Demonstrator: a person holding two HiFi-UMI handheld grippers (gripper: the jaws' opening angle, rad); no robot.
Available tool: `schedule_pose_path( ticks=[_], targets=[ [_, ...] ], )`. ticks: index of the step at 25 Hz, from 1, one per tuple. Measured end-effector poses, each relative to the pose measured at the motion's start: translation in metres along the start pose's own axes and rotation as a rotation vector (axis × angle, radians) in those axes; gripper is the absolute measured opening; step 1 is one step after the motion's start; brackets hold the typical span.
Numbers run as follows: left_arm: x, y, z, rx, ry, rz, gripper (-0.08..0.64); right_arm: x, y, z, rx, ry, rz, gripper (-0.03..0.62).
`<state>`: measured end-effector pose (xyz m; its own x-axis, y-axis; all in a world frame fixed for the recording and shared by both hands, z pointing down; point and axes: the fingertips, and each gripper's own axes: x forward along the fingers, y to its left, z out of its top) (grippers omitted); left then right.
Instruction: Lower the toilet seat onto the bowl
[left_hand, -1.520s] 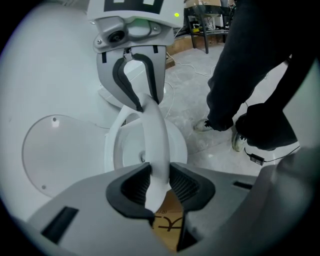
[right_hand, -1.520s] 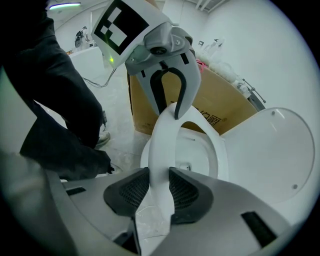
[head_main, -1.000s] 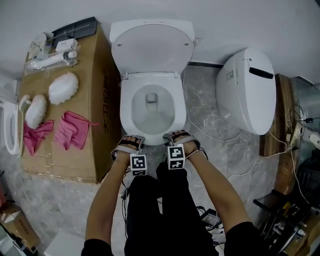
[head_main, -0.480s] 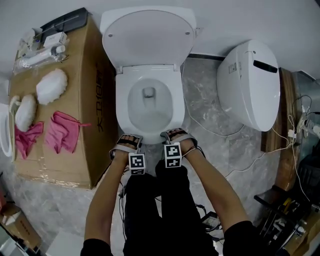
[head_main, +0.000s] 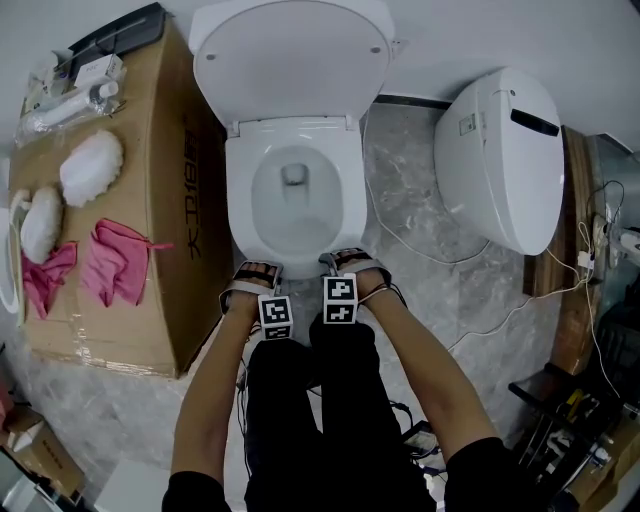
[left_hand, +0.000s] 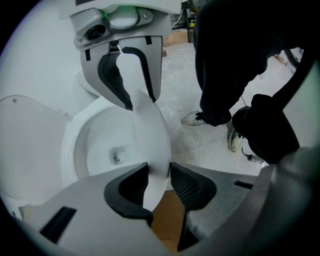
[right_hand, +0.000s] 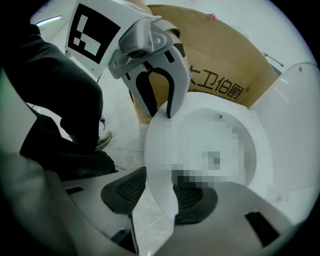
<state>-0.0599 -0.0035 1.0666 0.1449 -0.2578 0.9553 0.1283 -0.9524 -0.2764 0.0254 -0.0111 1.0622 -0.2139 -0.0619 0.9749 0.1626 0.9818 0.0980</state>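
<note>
The white plastic toilet seat (head_main: 240, 200) lies down over the white ceramic bowl (head_main: 292, 215), while the white oval lid (head_main: 290, 60) stands raised behind it; whether the seat rests fully on the bowl I cannot tell. Both grippers point steeply down at the seat's front edge, side by side, the left gripper (head_main: 257, 270) near the front left of the rim and the right gripper (head_main: 345, 262) near the front right. In the left gripper view the front rim runs edgewise between the two dark ribbed pads (left_hand: 132, 185), close to each of them, and the jaws have just been opening with the rim between them. In the right gripper view the jaws stand wide and have likewise just been opening: the rim passes between the pads (right_hand: 127, 190), nearer the right-hand one, and a strip of grey marbled floor (right_hand: 125, 135) shows between the rim and the left-hand pad. Neither gripper clamps the seat. A brown cardboard box (head_main: 190, 200) stands just beside the bowl on the person's left.
</note>
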Motion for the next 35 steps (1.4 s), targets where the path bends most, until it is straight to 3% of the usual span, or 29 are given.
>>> schedule_pose_path(
  ticks=[8, 13, 18, 26, 30, 35],
  targets=[
    [-0.037, 0.009, 0.013, -0.066, -0.007, 0.027, 0.12, -0.037, 0.003, 0.007, 0.066, -0.037, -0.019, 0.168],
    [-0.099, 0.028, 0.029, -0.099, -0.038, 0.076, 0.083, -0.102, -0.007, 0.029, 0.166, -0.101, -0.095, 0.084],
    [-0.18, 0.052, 0.044, -0.16, -0.079, 0.15, 0.039, -0.182, -0.02, 0.048, 0.301, -0.146, -0.161, 0.043],
    [-0.336, 0.115, 0.051, -0.55, -0.246, 0.324, 0.009, -0.366, -0.067, 0.077, 0.686, -0.353, -0.374, 0.031],
    [-0.447, 0.155, 0.047, -0.824, -0.42, 0.498, 0.009, -0.482, -0.085, 0.094, 0.864, -0.541, -0.488, 0.028],
    [-0.598, 0.198, 0.045, -0.995, -0.632, 0.731, 0.009, -0.632, -0.096, 0.122, 0.961, -0.838, -0.642, 0.028]
  ],
)
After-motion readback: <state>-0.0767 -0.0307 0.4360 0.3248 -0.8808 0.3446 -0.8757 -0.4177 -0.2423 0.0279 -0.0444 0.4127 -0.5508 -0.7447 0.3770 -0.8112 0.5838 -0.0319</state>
